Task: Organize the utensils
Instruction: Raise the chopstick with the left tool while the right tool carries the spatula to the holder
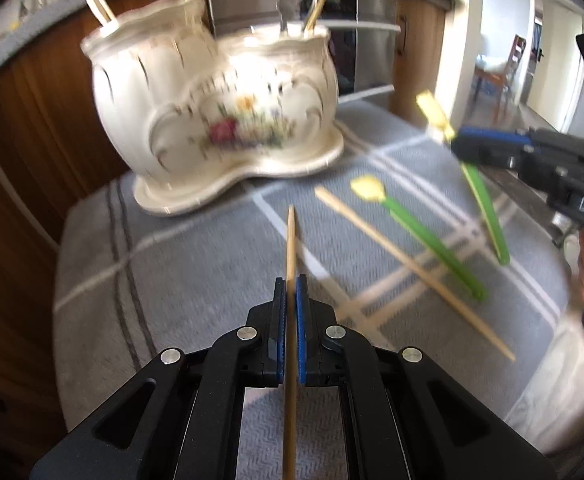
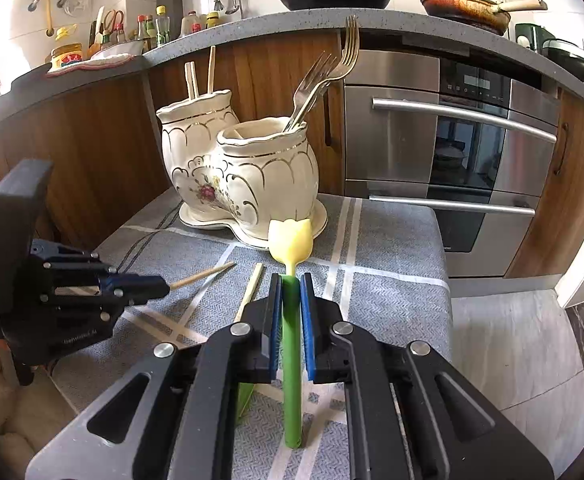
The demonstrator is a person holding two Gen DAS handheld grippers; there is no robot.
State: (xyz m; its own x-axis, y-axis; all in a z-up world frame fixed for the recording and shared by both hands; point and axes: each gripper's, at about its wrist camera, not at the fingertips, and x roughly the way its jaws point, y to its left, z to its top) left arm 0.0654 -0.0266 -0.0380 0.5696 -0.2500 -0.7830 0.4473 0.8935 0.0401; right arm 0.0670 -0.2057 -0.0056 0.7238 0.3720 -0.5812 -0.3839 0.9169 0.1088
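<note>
Glossy ceramic holder [image 2: 247, 176]; woven cloth [image 2: 392, 280]; wooden chopstick [image 1: 290, 248].

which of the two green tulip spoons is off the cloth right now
The tulip spoon clamped in the right gripper; the other tulip spoon lies flat on the grey cloth.

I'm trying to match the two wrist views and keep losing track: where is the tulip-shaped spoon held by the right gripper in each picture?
Left wrist view: the tulip spoon is at right, yellow head up, crossing the right gripper, above the cloth.
Right wrist view: bottom centre, green handle upright between the blue pads, head at mid-frame.
Shared landmark: the cream flowered utensil holder with forks, upper left in one, centre in the other.
</note>
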